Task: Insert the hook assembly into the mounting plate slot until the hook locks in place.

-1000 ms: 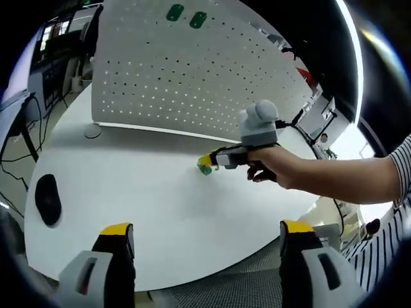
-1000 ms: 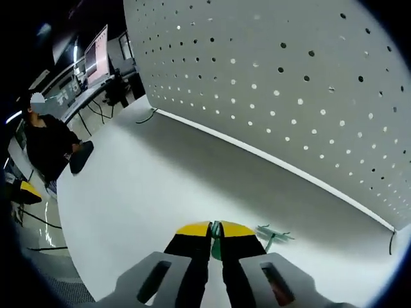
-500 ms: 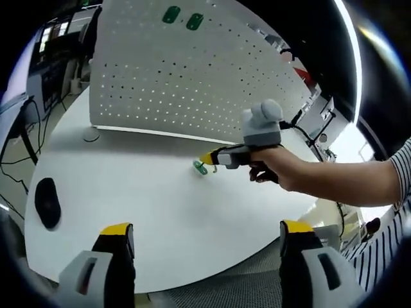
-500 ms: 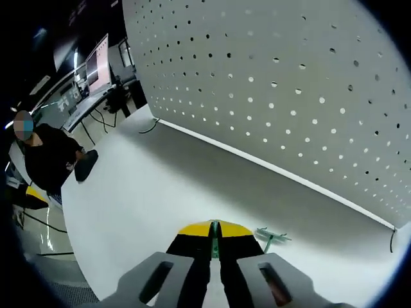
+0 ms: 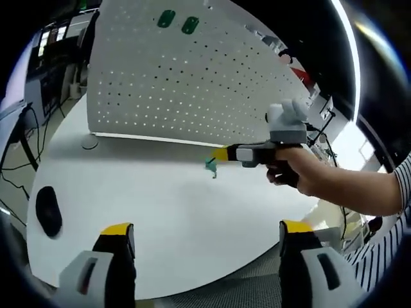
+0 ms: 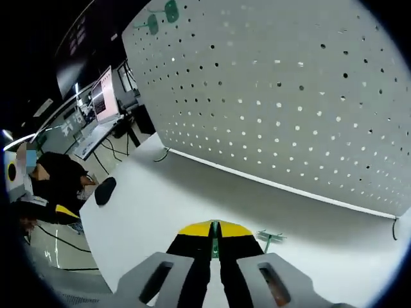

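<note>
Left gripper view: the left gripper [image 5: 205, 240] has its 2 yellow-tipped jaws standing wide apart at the bottom of the view, with nothing between them. They sit over the near edge of a white table [image 5: 160, 224]. A white pegboard [image 5: 186, 83] stands upright at the far side of the table. 2 green hooks [image 5: 178, 22] are already mounted near its top edge, side by side. The right gripper [image 5: 225, 154] comes in from the right, held in a person's hand [image 5: 302, 173], with a striped sleeve [image 5: 401, 186] behind it. Its jaws are together on a small green hook [image 5: 211, 166], which is held above the table surface, in front of the lower part of the pegboard and apart from it. A dark computer mouse [image 5: 48, 212] lies on the table at the left. A cable [image 5: 90, 142] lies near the left foot of the pegboard.

Right gripper view: the right gripper [image 6: 214, 228] has both jaws clamped on the green hook [image 6: 214, 235], seen as a thin green strip between the yellow tips. A green prong of the hook [image 6: 270, 238] sticks out to the right of the jaws. The pegboard [image 6: 289, 96] rises close ahead, and the 2 mounted hooks [image 6: 162, 17] show at its upper left. The mouse [image 6: 104, 190] lies at the left edge of the table [image 6: 154, 199]. A seated person [image 6: 54, 183] is at the far left, with monitors [image 6: 106, 96] beyond.
</note>
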`<state>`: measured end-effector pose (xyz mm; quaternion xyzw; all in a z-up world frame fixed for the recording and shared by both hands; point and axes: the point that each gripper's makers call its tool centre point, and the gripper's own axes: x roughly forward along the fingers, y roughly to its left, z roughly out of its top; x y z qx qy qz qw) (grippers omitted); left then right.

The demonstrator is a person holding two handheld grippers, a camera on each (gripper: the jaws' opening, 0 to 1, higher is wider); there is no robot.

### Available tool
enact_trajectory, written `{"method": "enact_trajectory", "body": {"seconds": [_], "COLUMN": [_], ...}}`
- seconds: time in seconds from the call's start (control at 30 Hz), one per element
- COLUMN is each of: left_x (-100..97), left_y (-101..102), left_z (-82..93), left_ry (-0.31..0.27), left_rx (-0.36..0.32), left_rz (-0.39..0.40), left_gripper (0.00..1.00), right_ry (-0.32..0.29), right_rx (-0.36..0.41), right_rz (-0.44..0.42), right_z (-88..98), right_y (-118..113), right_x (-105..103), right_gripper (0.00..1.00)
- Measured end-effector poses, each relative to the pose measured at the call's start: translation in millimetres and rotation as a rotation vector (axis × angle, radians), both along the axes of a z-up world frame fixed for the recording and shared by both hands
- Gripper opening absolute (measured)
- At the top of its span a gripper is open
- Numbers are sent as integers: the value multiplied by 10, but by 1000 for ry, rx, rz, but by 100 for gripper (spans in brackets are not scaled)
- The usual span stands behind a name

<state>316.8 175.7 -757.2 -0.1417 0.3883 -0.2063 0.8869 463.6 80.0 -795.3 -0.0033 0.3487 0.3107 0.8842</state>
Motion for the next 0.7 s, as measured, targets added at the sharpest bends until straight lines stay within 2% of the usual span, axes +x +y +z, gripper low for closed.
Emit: {"method": "enact_trajectory", "body": {"seconds": [0.23,0.47,0.53,0.6,0.7], "left_x": [104,188,207,223,259], "left_y": [-17,-90,-114,-133,-148], "left_z": [31,82,100,118,141], "left_ry": [-13,-20,-23,-27,-33], "left_rx": [3,-21,-26,-32,-39], "left_rz": [1,0,0,0,1], "left_gripper": [95,93,93,92,91], "right_ry": [-27,-34,-28,-27,-24], "right_rx": [72,186,249,262,321], "right_rz": [-12,-29,-39,-41,-51], "right_z": [290,592,695,740,857], "right_y": [-37,18,64,67,116], "right_x": [-162,-374,-444,-500,-610], "right_gripper": [0,0,0,0,0]}}
